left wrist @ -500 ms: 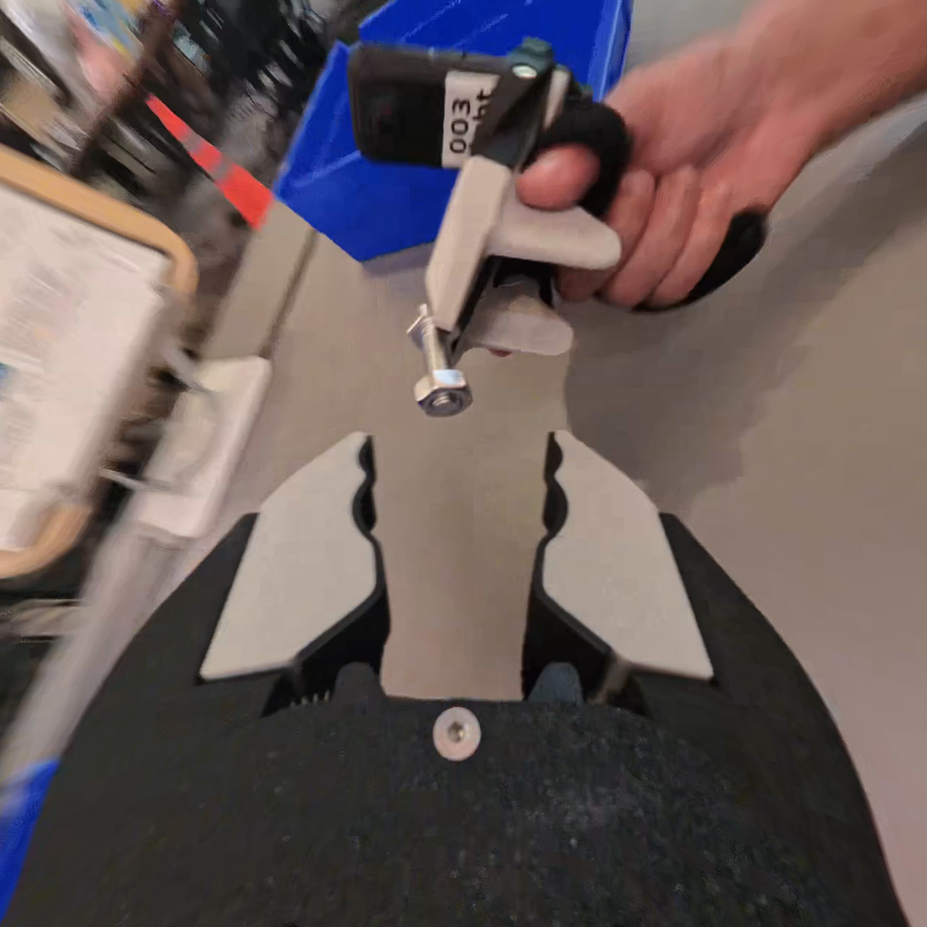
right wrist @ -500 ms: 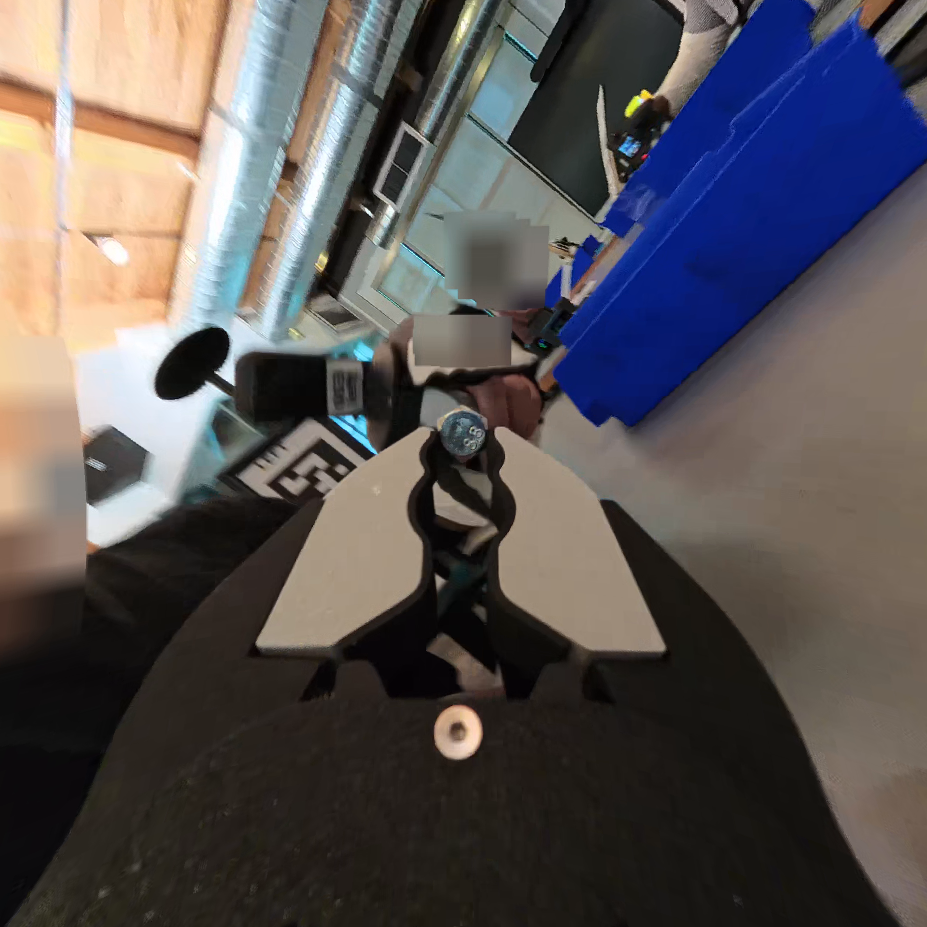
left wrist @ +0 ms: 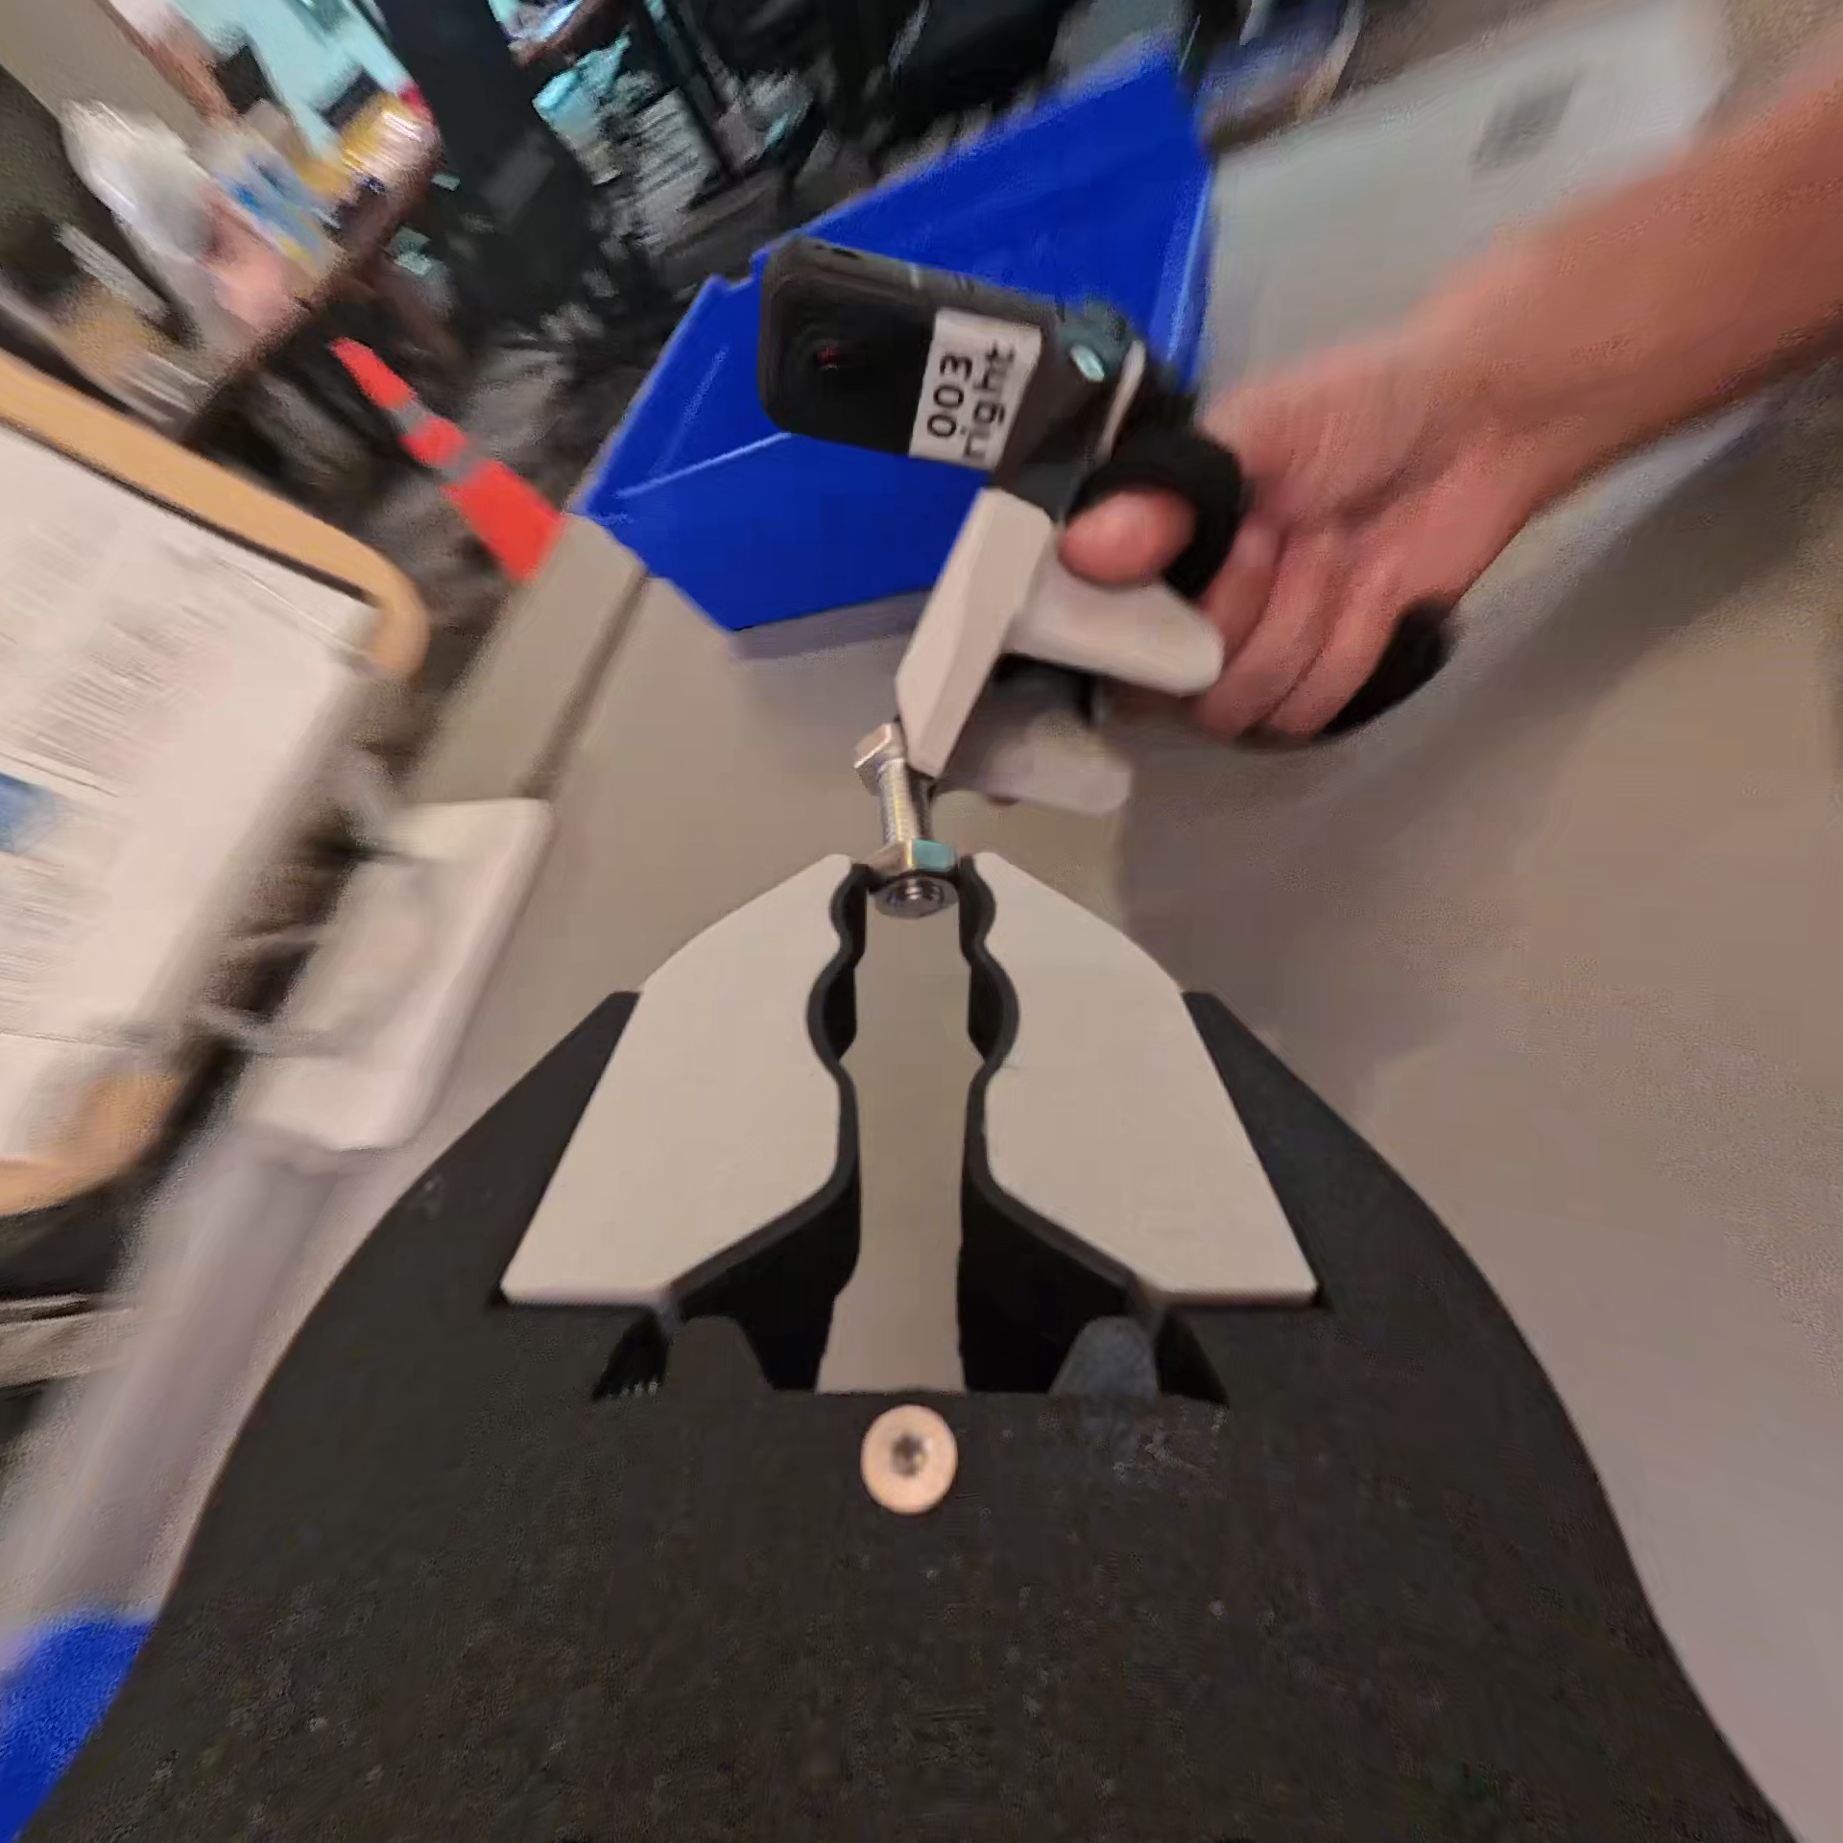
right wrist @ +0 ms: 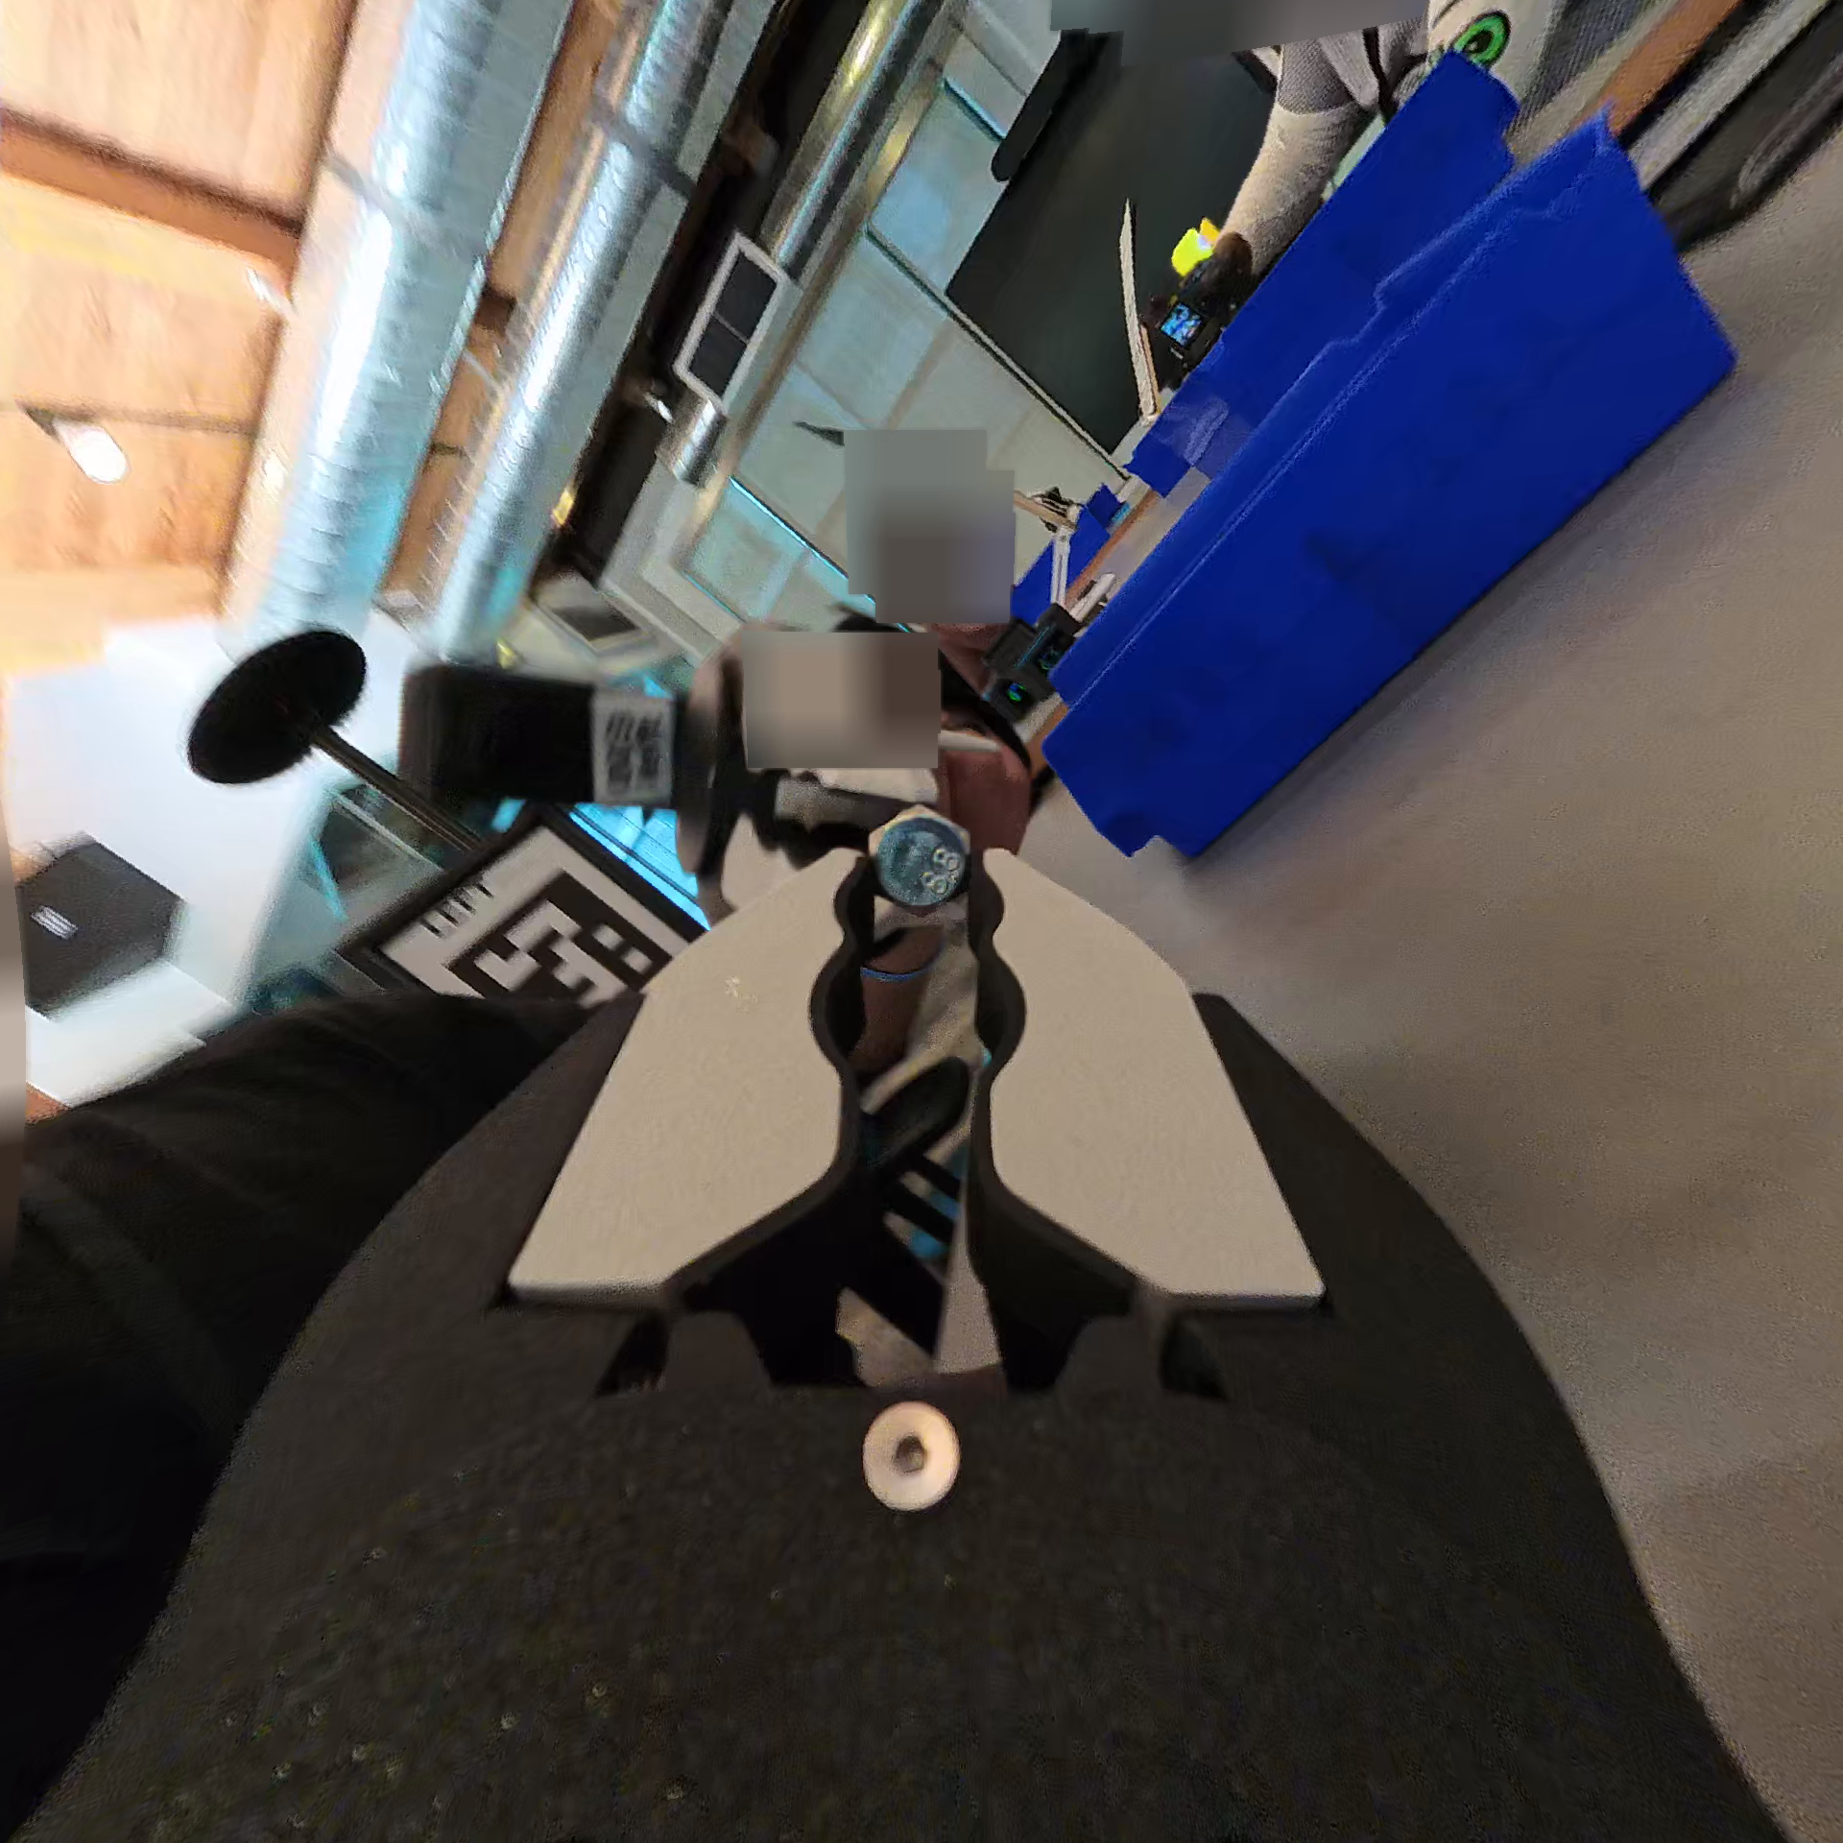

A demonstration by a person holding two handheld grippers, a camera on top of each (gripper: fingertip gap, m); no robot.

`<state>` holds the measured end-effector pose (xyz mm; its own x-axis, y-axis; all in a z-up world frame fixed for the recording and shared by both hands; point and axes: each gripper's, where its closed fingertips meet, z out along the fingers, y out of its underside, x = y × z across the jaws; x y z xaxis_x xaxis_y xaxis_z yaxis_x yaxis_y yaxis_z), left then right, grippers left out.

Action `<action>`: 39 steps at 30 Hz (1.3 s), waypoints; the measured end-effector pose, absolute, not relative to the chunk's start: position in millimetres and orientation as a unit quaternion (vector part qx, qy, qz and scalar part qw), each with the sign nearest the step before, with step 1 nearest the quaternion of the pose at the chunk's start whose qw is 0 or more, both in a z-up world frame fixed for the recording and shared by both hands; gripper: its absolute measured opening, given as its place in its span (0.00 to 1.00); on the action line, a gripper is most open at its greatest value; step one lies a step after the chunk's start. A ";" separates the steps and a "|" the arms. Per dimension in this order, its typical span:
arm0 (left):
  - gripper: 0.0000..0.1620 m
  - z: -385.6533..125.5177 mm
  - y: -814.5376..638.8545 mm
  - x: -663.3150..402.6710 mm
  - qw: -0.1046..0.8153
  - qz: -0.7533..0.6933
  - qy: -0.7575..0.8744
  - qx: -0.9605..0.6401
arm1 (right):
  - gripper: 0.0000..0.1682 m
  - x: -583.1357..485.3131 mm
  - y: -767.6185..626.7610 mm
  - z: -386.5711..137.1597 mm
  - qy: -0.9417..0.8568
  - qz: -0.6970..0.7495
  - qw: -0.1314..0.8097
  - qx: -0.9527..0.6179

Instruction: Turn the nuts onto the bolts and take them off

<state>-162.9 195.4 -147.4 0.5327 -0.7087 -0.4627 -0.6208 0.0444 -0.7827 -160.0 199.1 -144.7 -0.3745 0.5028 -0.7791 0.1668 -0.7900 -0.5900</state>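
One silver hex nut (left wrist: 913, 866) sits on the threaded end of a silver steel bolt (left wrist: 901, 798), held in the air above the grey worktop (left wrist: 1496, 1097). The left gripper (left wrist: 913, 878) has its jaws nearly closed, the tips pressing the nut from both sides. The bolt's shank runs up and away from there to the right gripper (left wrist: 922, 763), whose jaws are clamped on it just below the hexagonal head. In the right wrist view that head (right wrist: 920, 860) faces the camera, pinched between the pale grey fingertips of the right gripper (right wrist: 920, 878). A person's hand (left wrist: 1326, 558) wraps the right gripper's black handle. Behind it a blue plastic bin (left wrist: 898, 419) stands on the worktop, and a white tray (left wrist: 419, 957), blurred, lies off to the left. Beyond that the room is too smeared to make out.
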 end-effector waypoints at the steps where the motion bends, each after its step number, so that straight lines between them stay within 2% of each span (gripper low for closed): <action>1: 0.10 -148.2 196.5 -164.5 0.538 0.054 0.521 -0.660 | 0.10 -161.1 199.9 -145.2 -0.277 0.784 0.084 -0.550; 4: 0.10 -150.9 197.6 -167.6 0.505 0.271 0.600 -0.558 | 0.11 -163.5 201.4 -147.9 -0.196 0.815 0.010 -0.545; 6: 0.10 -152.3 196.6 -167.7 0.503 0.291 0.605 -0.544 | 0.11 -163.7 200.4 -149.4 -0.192 0.818 0.005 -0.543; 9: 0.18 -151.6 192.6 -170.1 0.531 0.171 0.557 -0.615 | 0.10 -161.6 200.3 -144.3 -0.224 0.809 0.039 -0.542; 12: 0.26 -144.1 190.3 -173.6 0.553 -0.030 0.451 -0.699 | 0.10 -158.3 199.2 -136.3 -0.271 0.794 0.091 -0.536; 17: 0.28 -140.9 183.7 -162.4 0.507 -0.344 0.310 -0.727 | 0.10 -158.5 190.2 -133.1 -0.354 0.752 0.170 -0.529; 19: 0.26 -141.8 184.4 -161.0 0.482 -0.414 0.275 -0.722 | 0.10 -158.3 188.1 -131.7 -0.362 0.749 0.180 -0.525; 21: 0.11 -140.0 181.3 -159.1 0.466 -0.468 0.262 -0.704 | 0.10 -158.4 188.5 -132.9 -0.366 0.743 0.187 -0.528; 22: 0.10 -140.1 181.6 -158.9 0.462 -0.476 0.257 -0.703 | 0.10 -158.4 189.5 -133.7 -0.367 0.741 0.191 -0.529; 25: 0.10 -146.1 183.2 -158.8 0.494 -0.390 0.304 -0.715 | 0.10 -158.6 190.7 -137.1 -0.379 0.730 0.203 -0.532; 28: 0.10 -152.9 188.1 -165.2 0.552 -0.126 0.424 -0.707 | 0.10 -161.0 191.7 -142.3 -0.373 0.727 0.192 -0.544; 31: 0.10 -149.8 191.3 -171.3 0.559 0.113 0.516 -0.638 | 0.10 -162.7 192.0 -142.3 -0.332 0.757 0.152 -0.542; 34: 0.10 -145.8 193.0 -173.3 0.552 0.255 0.557 -0.566 | 0.10 -163.2 192.5 -140.5 -0.303 0.779 0.126 -0.535; 36: 0.10 -150.3 191.2 -173.3 0.546 0.255 0.561 -0.567 | 0.10 -163.5 192.4 -143.1 -0.314 0.768 0.136 -0.541; 39: 0.18 -154.7 181.5 -168.6 0.560 0.085 0.516 -0.643 | 0.10 -160.9 191.9 -138.6 -0.335 0.759 0.157 -0.535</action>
